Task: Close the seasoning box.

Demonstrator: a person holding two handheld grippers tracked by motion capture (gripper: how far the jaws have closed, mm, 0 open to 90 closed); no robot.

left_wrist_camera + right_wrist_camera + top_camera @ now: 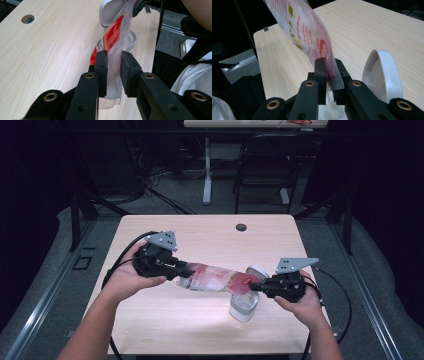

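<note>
Overhead, the left gripper (172, 268) and the right gripper (260, 285) each pinch one end of a red-and-clear pouch (215, 277), stretched level between them above the table (200, 235), its right end over an open white container (244, 306) with a hinged lid (257, 271). Along the left gripper's jaws, the pads press the pouch's clear end (113, 75), which sags below them, so it could slip out if the pull grows. Along the right gripper's jaws, only a narrow corner (332, 75) is clamped just beside the lid (384, 75), and I judge a tilt may spill contents past the container.
</note>
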